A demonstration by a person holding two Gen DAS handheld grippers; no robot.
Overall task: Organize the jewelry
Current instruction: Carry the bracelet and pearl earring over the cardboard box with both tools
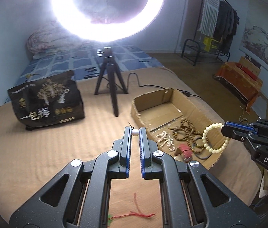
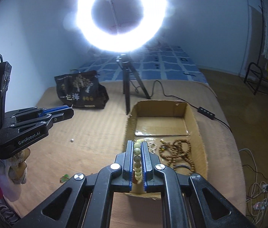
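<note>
My left gripper [image 1: 135, 131] is shut on a small white pearl earring [image 1: 135, 132], held above the tan bed cover, left of the cardboard box [image 1: 171, 95]. My right gripper [image 2: 138, 145] is shut on a pale cream bead bracelet [image 2: 137, 159], held over the box's near left corner; the bracelet also shows in the left wrist view [image 1: 212, 136], hanging from the right gripper [image 1: 226, 128]. Inside the box lie brown wooden bead strands [image 2: 177, 152], a white pearl string [image 1: 165, 139] and a red item [image 1: 185, 151].
A ring light on a black tripod [image 1: 109, 79] stands behind the box, its cable and switch [image 2: 207, 113] running right. A black printed bag [image 1: 46, 98] sits at the left. A red thread [image 1: 139, 209] and a small white bead [image 2: 72, 140] lie on the cover.
</note>
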